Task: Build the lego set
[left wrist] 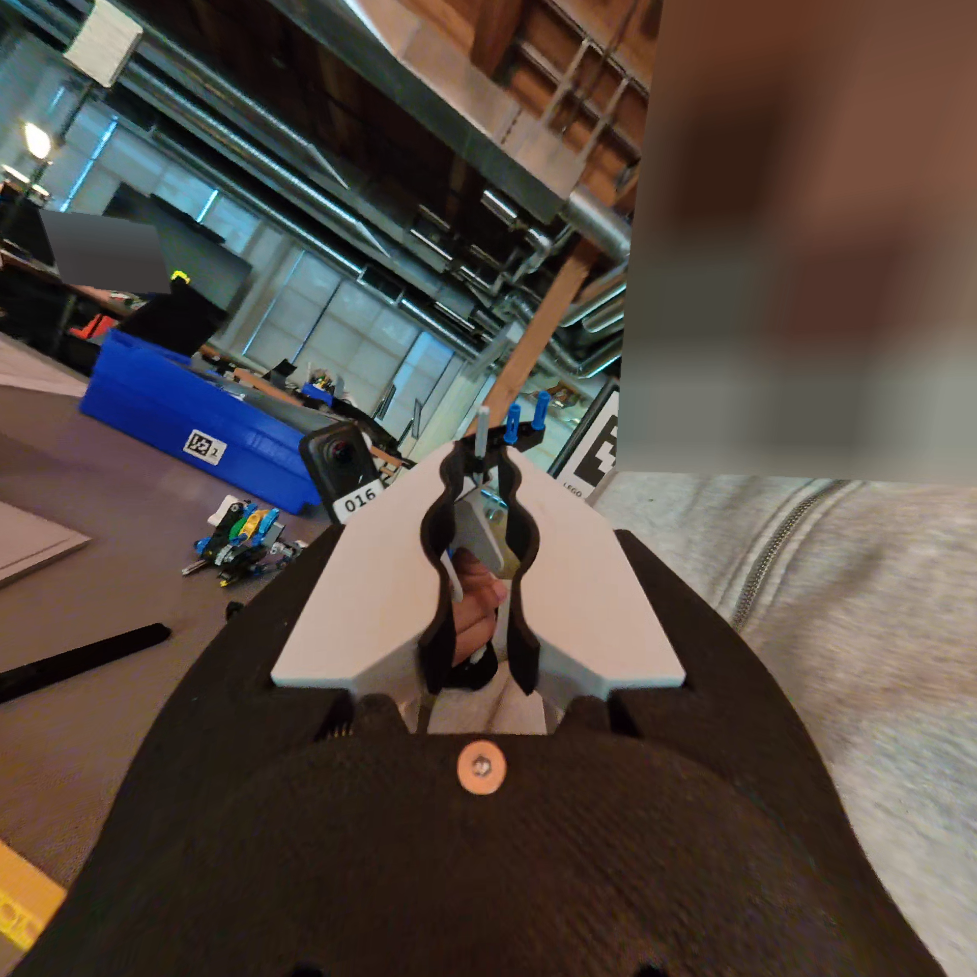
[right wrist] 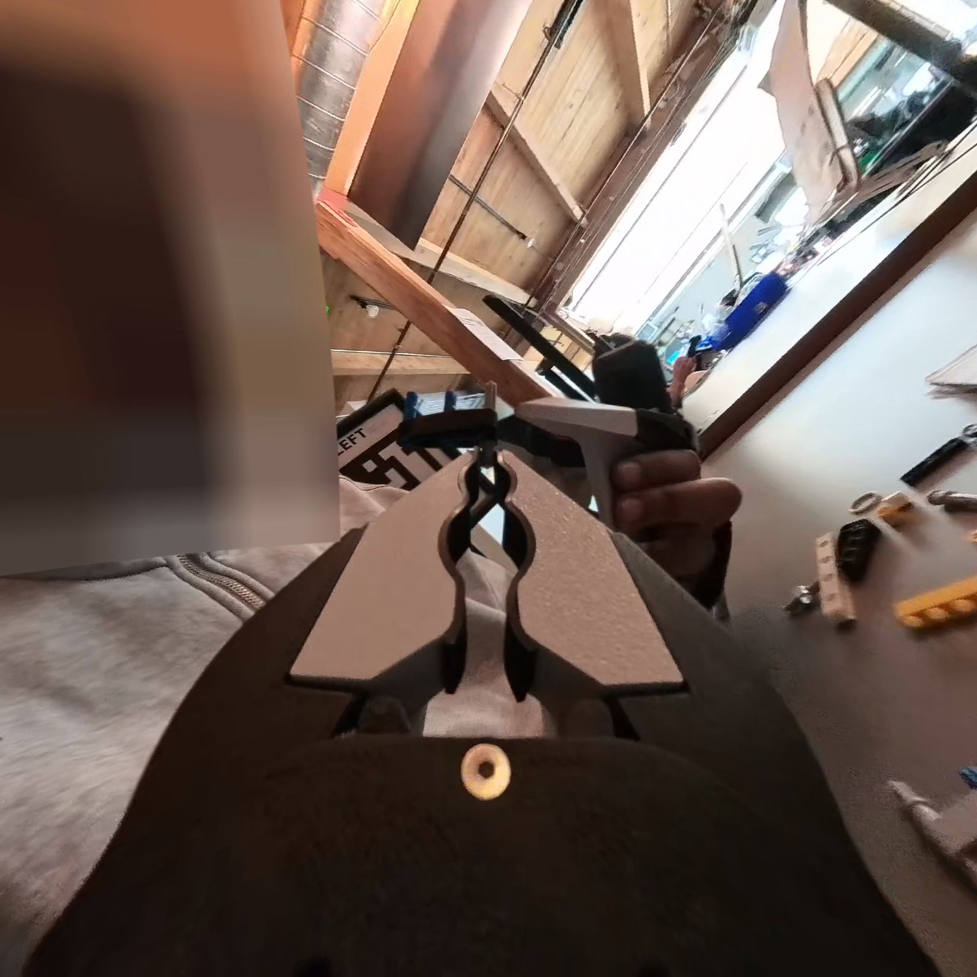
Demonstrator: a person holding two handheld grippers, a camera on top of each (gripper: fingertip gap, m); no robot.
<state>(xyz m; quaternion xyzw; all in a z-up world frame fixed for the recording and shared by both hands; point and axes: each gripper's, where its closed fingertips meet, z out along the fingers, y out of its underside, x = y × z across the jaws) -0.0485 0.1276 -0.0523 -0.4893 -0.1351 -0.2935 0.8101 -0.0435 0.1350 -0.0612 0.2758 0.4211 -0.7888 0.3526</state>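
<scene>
Both grippers are held up in the air in front of the person's grey sweatshirt [left wrist: 825,661], tip to tip. My left gripper [left wrist: 478,459] is shut on the end of a short black Lego beam [left wrist: 521,438] that carries two blue pins [left wrist: 539,411] and a grey axle [left wrist: 482,425]. My right gripper [right wrist: 484,459] comes from below and is shut on the lower end of that grey axle [right wrist: 490,394]. The black beam [right wrist: 449,420] lies just past its tips. One of the left gripper's fingers [right wrist: 576,415] and the hand [right wrist: 666,499] holding it show to the right.
On the table at the left are a blue bin [left wrist: 201,423], a black camera [left wrist: 343,465], a partly built Lego model [left wrist: 243,539] and a black bar [left wrist: 79,661]. Loose pieces lie at the right: a yellow beam [right wrist: 941,608], a white beam [right wrist: 832,576], a black piece [right wrist: 854,544]. Both grippers' tips are close together, under 4 cm apart. From either gripper's tips it is about 20 cm to the black bar [left wrist: 79,661].
</scene>
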